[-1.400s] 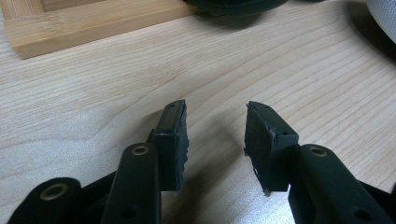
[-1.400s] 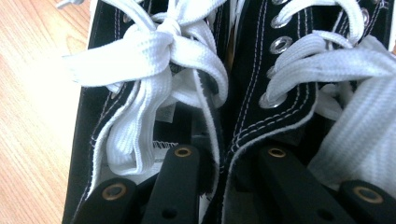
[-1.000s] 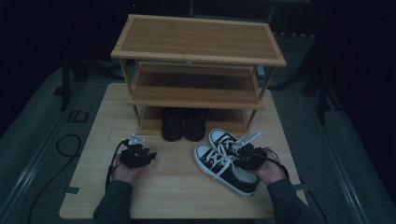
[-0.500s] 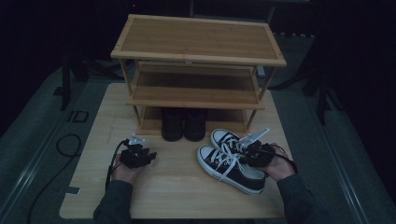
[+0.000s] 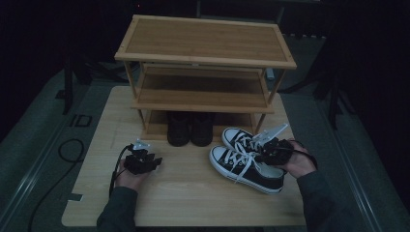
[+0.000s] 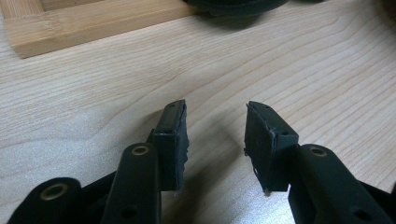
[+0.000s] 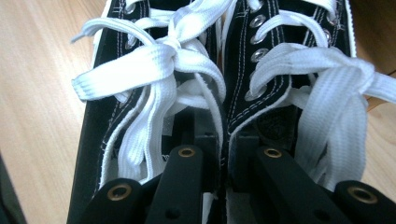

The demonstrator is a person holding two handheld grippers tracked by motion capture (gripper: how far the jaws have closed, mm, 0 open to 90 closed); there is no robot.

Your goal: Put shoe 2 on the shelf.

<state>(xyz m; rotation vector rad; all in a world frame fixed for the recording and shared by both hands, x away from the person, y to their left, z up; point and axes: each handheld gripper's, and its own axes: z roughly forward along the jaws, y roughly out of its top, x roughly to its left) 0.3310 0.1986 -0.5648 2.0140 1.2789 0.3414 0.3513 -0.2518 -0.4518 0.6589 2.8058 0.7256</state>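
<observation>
On a pale wooden table [image 5: 193, 193], a wooden shoe rack [image 5: 205, 53] is standing at the far side, and everything else is lying in front of it. A pair of black-and-white sneakers [image 5: 244, 162] is sitting just in front of the rack's right leg, toes pointing toward the rack and slightly to the left, the two shoes pressed side by side. The right gripper [image 5: 270, 150] is reaching in from the heel end of the pair, on the side away from the rack. In the right gripper view, the right gripper [image 7: 226, 154] is clamping its jaws together on the two inner collars of the sneakers [image 7: 224, 93], one jaw inside each shoe, pinching both adjoining walls between the pads. White laces [image 7: 154, 60] are spilling loosely over both tongues.

A pair of dark boots [image 5: 189, 128] is standing under the rack's lowest shelf, just left of the sneakers.

The left gripper [image 5: 140, 162] is resting low over the bare table in front of the rack's left leg, well apart from the sneakers. In the left gripper view, the left gripper [image 6: 215, 126] is holding its jaws apart with nothing between them, only wood grain beneath, and the rack's base rail [image 6: 93, 23] is lying beyond.
</observation>
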